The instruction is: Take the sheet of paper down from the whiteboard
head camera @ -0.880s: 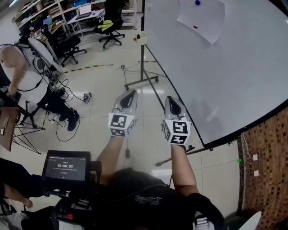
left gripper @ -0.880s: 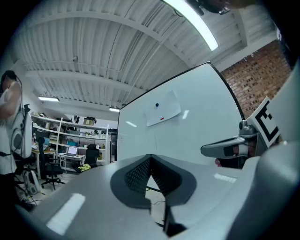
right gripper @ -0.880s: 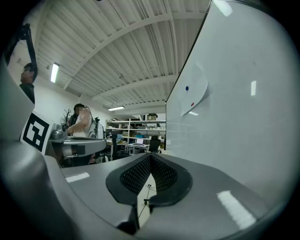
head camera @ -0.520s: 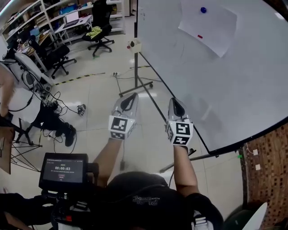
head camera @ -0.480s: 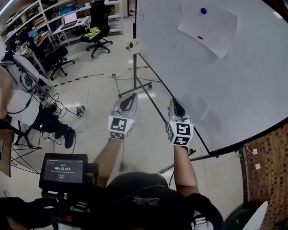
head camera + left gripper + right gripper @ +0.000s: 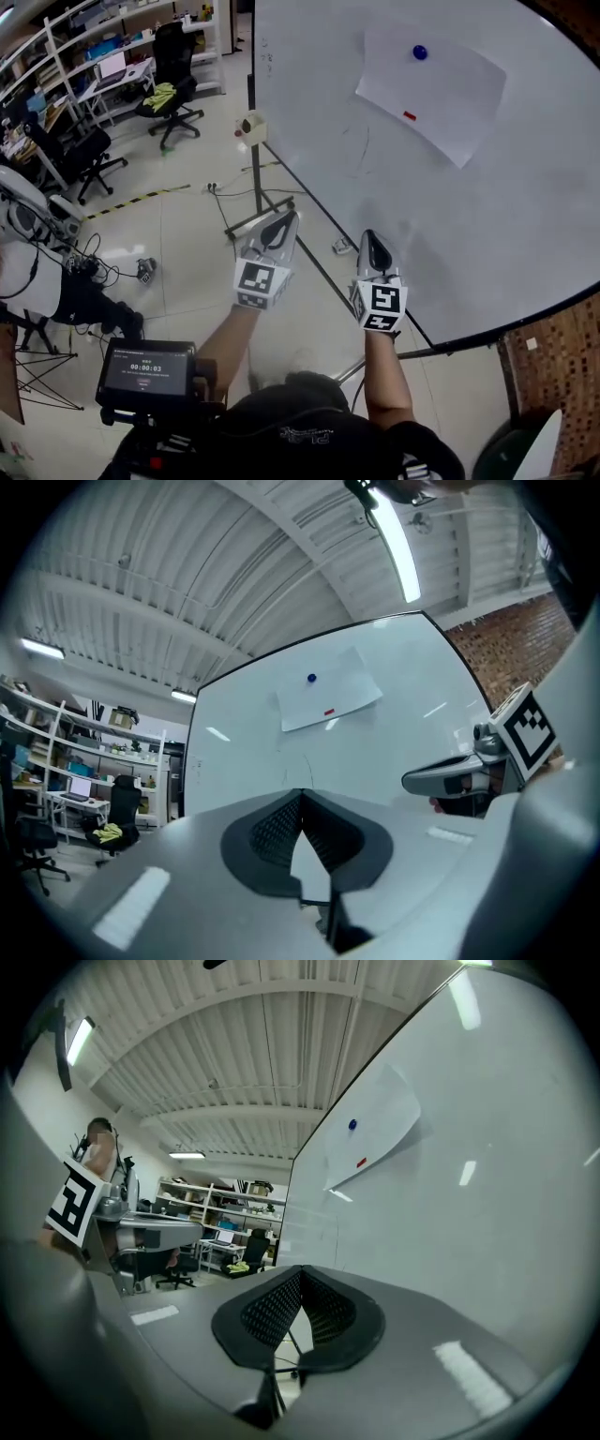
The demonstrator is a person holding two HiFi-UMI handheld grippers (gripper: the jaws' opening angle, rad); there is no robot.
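Note:
A white sheet of paper [image 6: 433,86] hangs on the whiteboard [image 6: 525,206], held by a round blue magnet [image 6: 419,52] and a small red magnet [image 6: 410,116]. In the left gripper view the paper [image 6: 328,697] is far ahead and higher up; in the right gripper view the paper [image 6: 373,1131] shows at a slant. My left gripper [image 6: 283,221] and right gripper [image 6: 372,241] are both shut and empty, held side by side well below the sheet, apart from the board.
The whiteboard stands on a wheeled metal stand [image 6: 258,202]. Office chairs [image 6: 173,89], shelves and desks [image 6: 103,66] fill the back left. Cables [image 6: 103,262] lie on the floor. A person [image 6: 37,272] is at the left edge. A brick wall [image 6: 553,375] is at the right.
The view has swung so the whiteboard and paper sit lower and more central. Both grippers have come slightly closer to the board, still shut.

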